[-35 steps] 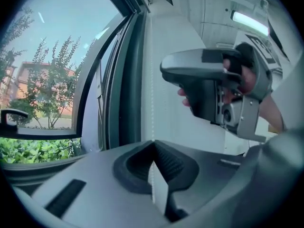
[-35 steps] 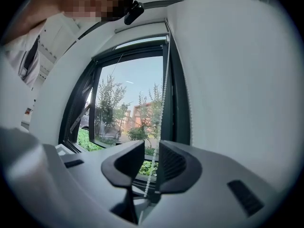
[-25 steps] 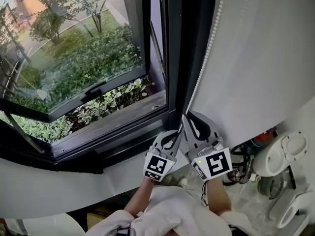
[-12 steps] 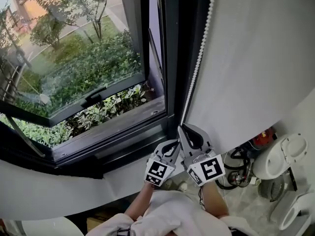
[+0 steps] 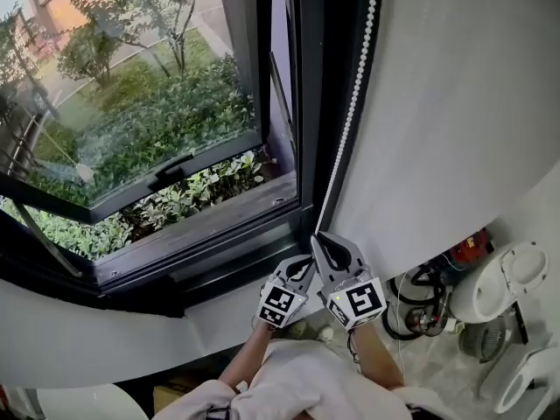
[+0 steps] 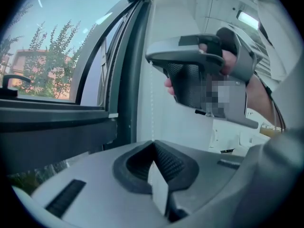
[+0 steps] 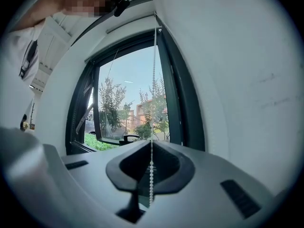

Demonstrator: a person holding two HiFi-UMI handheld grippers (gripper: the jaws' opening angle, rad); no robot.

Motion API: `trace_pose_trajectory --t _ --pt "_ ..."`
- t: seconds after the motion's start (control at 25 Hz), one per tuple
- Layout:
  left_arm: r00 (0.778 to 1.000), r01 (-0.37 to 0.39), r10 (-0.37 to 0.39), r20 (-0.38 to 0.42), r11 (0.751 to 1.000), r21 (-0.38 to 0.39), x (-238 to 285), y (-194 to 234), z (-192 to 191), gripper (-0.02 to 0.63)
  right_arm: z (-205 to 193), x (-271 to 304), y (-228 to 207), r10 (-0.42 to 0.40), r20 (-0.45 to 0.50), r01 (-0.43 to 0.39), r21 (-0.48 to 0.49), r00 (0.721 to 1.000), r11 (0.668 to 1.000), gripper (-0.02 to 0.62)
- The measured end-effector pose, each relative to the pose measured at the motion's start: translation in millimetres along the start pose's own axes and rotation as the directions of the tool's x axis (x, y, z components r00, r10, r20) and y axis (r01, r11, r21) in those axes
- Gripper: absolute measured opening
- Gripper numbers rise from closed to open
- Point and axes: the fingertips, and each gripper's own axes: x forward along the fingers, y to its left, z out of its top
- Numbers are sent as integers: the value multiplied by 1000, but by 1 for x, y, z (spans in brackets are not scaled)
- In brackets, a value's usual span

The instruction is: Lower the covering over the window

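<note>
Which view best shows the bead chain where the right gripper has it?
Right gripper view: the bead chain runs down between the right gripper's closed jaws. Head view shows its long run up beside the window frame; left gripper view, only a faint strand.

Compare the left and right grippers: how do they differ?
The right gripper is held higher than the left gripper. The right gripper's jaws, which have just been closing, pinch the bead chain. The left gripper's jaws pinch a flat white piece. Both are shut, held side by side.
</note>
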Motion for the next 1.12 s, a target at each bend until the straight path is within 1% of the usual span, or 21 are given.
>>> trace_pose_trajectory --t 0.32,0.52,0.8,0.88,1.0,1.12 --pt "997 20 -22 -75 999 -30 8 -2 -54 15 -49 3 2 3 -86 0 32 996 999 3" --pt "993 39 -44 -106 998 -46 10 -7 -71 15 -74 1 1 4 -122 2 56 992 998 3" --pt "988 44 -51 -144 997 -57 14 -8 -102 15 -104 -2 1 17 -176 -2 80 984 997 3" --pt "986 43 -53 -158 997 -67 12 -8 -106 15 -108 -4 1 19 -177 -3 87 984 996 3" --pt "984 32 -42 -173 997 -63 6 -9 -107 15 -109 -5 1 20 -177 -5 86 984 996 3" --pt "987 6 -16 -157 998 -65 -5 -4 -97 17 -110 -6 2 24 -181 -9 84 983 996 3"
